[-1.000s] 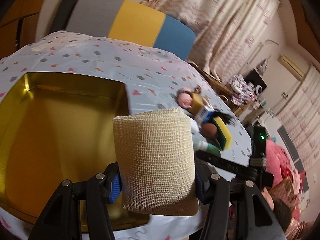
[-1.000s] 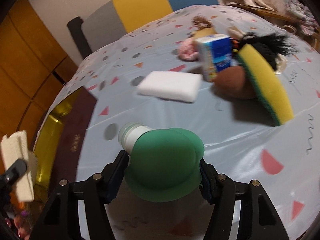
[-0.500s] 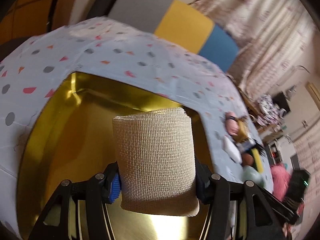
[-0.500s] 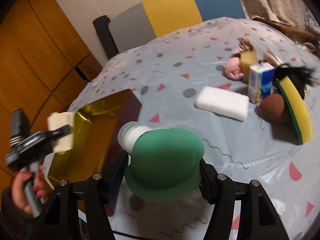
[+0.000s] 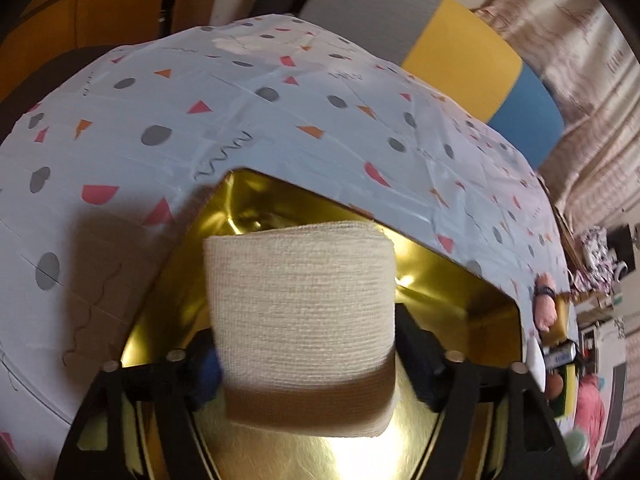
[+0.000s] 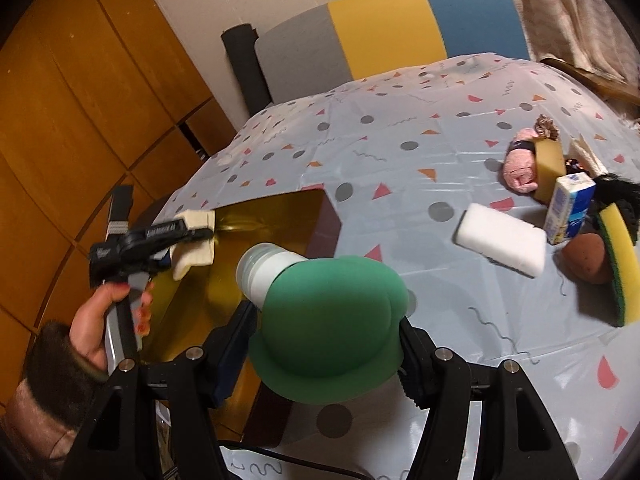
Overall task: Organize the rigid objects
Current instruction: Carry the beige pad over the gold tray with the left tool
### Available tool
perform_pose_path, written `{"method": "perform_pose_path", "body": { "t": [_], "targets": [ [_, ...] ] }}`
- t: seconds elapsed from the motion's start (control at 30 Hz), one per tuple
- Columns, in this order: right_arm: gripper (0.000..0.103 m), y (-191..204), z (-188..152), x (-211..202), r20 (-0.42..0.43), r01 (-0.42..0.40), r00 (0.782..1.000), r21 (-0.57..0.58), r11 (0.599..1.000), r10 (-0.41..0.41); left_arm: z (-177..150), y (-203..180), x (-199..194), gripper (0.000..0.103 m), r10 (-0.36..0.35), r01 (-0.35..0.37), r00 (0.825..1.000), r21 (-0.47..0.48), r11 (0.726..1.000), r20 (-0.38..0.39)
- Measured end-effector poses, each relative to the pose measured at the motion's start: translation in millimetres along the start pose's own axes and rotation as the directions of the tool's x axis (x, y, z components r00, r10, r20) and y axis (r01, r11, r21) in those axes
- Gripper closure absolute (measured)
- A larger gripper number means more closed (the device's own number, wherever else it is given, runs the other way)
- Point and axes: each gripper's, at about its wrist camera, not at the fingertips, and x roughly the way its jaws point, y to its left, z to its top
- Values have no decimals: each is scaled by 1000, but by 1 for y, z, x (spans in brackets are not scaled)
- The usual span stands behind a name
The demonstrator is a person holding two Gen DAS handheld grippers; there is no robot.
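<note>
While left gripper (image 5: pixel 308 364) opens, bandage roll (image 5: pixel 300 320) hangs over gold box (image 5: pixel 460 280).

Left wrist view hangs close above the gold box (image 5: pixel 452 280), facing steeply down; right wrist view looks from farther back — both share that box (image 6: pixel 276 216).

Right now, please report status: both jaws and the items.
Left gripper jaws just opening, bandage roll between them over gold box. Right gripper shut on green bottle. Nothing in the way.
</note>
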Motion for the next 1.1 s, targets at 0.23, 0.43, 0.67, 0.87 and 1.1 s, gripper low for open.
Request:
{"method": "perform_pose_path", "body": {
  "t": [0.23, 0.43, 0.67, 0.87, 1.1],
  "targets": [
    [38, 11, -3, 9, -21, -18, 1000, -27, 999, 17, 8, -8, -18, 18, -3, 2, 999, 31, 1000, 43],
    [38, 21, -5, 18, -37, -36, 999, -44, 998, 34, 15, -15, -23, 18, 25, -28, 999, 92, 995, 38],
    [38, 25, -6, 17, -38, -35, 999, -53, 998, 33, 15, -20, -27, 15, -8, 1, 998, 121, 993, 58],
    [38, 26, -8, 18, -42, -40, 998, -51, 998, 38, 20, -25, -23, 7, 31, -37, 999, 174, 984, 38],
    [37, 27, -8, 19, -44, -41, 998, -54, 998, 39, 15, -42, -30, 2, 132, -158, 986, 314, 936, 102]
  ]
}}
